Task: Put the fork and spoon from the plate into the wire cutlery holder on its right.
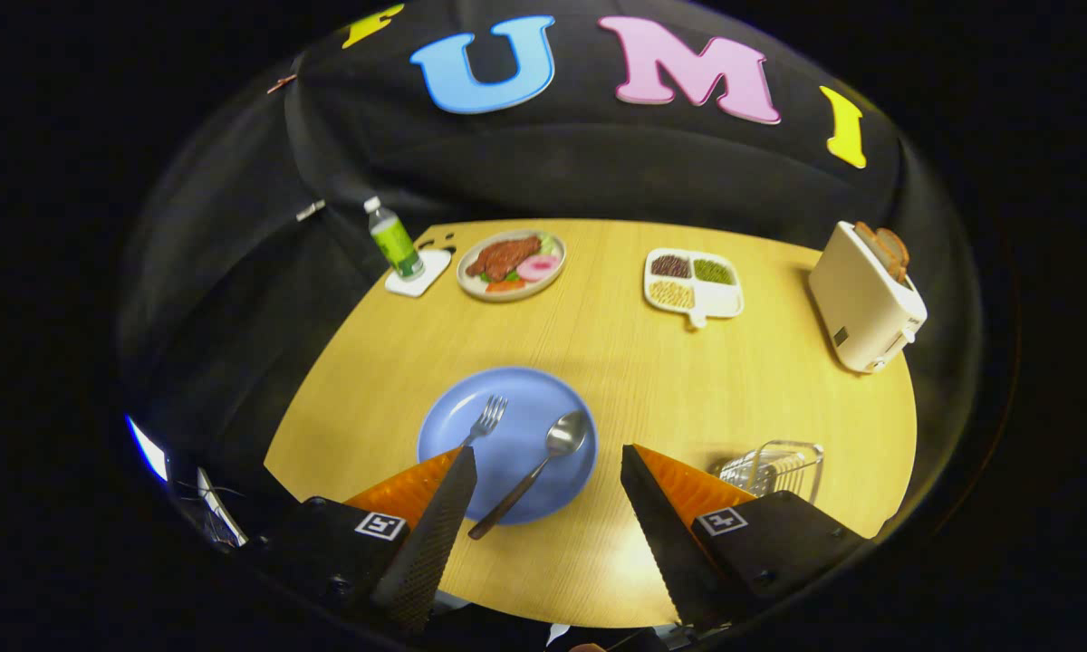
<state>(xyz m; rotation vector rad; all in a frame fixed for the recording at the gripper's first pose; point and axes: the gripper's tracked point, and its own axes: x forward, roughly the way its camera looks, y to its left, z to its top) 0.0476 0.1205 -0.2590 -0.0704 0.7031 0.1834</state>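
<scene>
Pointing bowl-away: spoon [534, 471], fork [485, 422] alongside.

Blue plate [507, 444] holds a silver fork [485, 421] and a silver spoon [543, 462] with dark handle. Table [616, 362] is light wood grain. Upper right, cream toaster [865, 303]; upper left, green-labelled bottle [393, 240].

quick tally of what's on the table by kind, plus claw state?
Plates: 2, blue plate, food plate
Divided tray: 1
Cutlery: 2, fork, spoon
Wire holder: 1
Toaster: 1
Bottle: 1
Coaster: 1
Total: 9
Claw open, above the spoon.
</scene>
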